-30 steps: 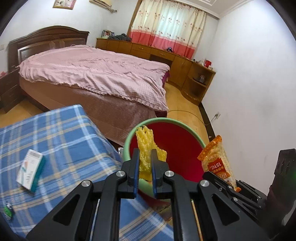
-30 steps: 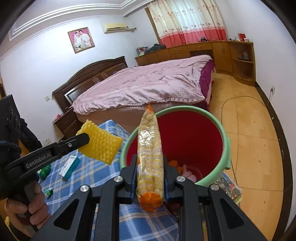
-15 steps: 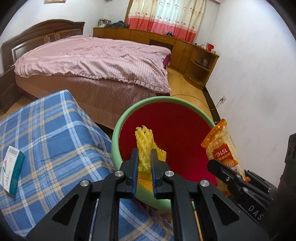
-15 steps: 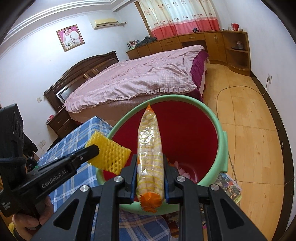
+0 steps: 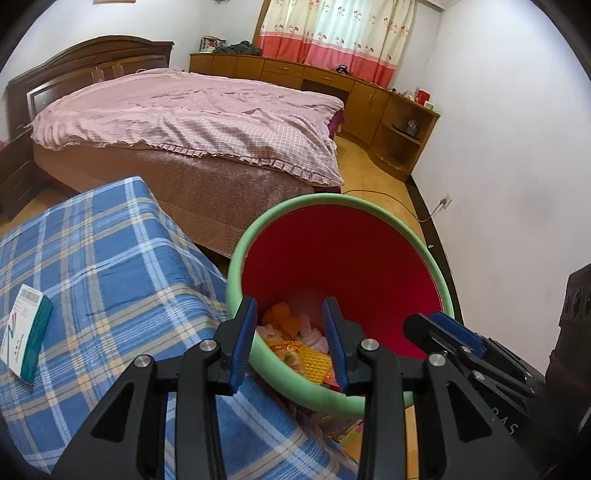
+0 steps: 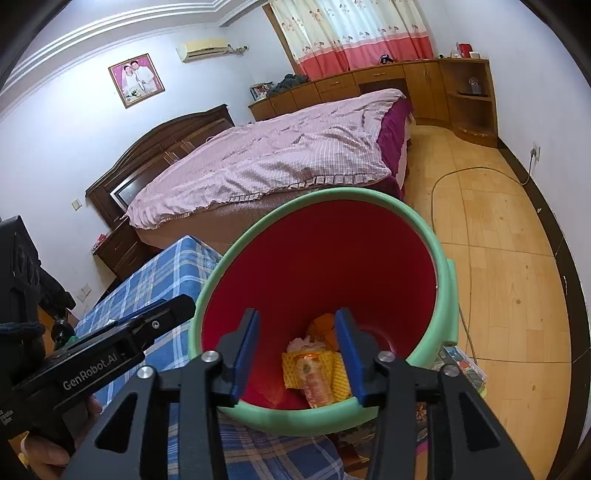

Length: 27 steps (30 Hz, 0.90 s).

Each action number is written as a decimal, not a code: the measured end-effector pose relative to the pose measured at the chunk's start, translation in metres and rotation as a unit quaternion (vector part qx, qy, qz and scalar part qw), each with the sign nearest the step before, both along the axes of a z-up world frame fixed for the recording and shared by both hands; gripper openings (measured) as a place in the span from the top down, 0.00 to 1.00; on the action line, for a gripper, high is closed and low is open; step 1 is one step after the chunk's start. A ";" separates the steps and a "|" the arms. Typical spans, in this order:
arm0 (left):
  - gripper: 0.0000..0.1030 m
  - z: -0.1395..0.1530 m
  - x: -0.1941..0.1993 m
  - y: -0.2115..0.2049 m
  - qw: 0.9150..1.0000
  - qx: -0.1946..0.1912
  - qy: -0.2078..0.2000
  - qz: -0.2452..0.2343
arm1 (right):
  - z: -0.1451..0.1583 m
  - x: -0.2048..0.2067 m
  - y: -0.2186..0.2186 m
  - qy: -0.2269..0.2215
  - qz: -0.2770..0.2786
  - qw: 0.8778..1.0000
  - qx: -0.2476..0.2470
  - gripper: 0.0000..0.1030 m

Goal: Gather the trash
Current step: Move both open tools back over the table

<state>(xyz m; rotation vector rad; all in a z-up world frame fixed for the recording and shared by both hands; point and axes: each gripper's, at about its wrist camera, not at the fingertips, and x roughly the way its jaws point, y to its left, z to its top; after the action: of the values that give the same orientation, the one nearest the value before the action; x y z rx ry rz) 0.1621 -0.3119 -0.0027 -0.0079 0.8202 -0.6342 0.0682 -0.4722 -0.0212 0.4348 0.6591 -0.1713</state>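
Bedroom with a wood-plank floor (image 6: pixel 491 258), a bed (image 5: pixel 192 118) under a pink checked cover at 11 o'clock, and red-and-cream curtains (image 5: pixel 332 33) at 12 o'clock above a wooden cabinet run (image 5: pixel 369 92). Blue plaid cloth (image 5: pixel 103 266) covers a surface at 8 o'clock, with a small white-and-teal box (image 5: pixel 26 343) lying on it at 9 o'clock. Just beside the cloth stands a red bucket with a green rim (image 5: pixel 343 201). Both grippers point down over its near edge. The left gripper (image 5: pixel 290 343) has just been opening, nothing between its blue pads. The right gripper (image 6: pixel 297 350) has likewise just been opening and holds nothing. Yellow foam netting (image 6: pixel 341 376) and an orange snack packet (image 6: pixel 316 384) lie at the bucket's bottom among other scraps.
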 end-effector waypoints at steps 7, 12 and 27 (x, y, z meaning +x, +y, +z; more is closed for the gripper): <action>0.64 0.008 -0.004 0.018 1.000 -0.003 -0.004 0.021 | 0.012 -0.004 0.008 -0.013 0.003 1.000 0.001 0.45; 0.64 0.015 -0.009 0.036 0.999 -0.008 -0.009 0.042 | 0.022 -0.009 0.020 -0.022 0.006 1.000 0.001 0.38; 0.64 0.039 -0.026 0.110 0.994 -0.013 -0.034 0.107 | 0.054 -0.021 0.066 -0.040 0.033 0.999 -0.011 0.21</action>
<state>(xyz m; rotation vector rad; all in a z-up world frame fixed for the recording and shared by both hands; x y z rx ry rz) 0.1356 -0.2022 0.0364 -0.0965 0.7329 -0.4414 0.0471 -0.4064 0.0330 0.3952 0.5924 -0.0984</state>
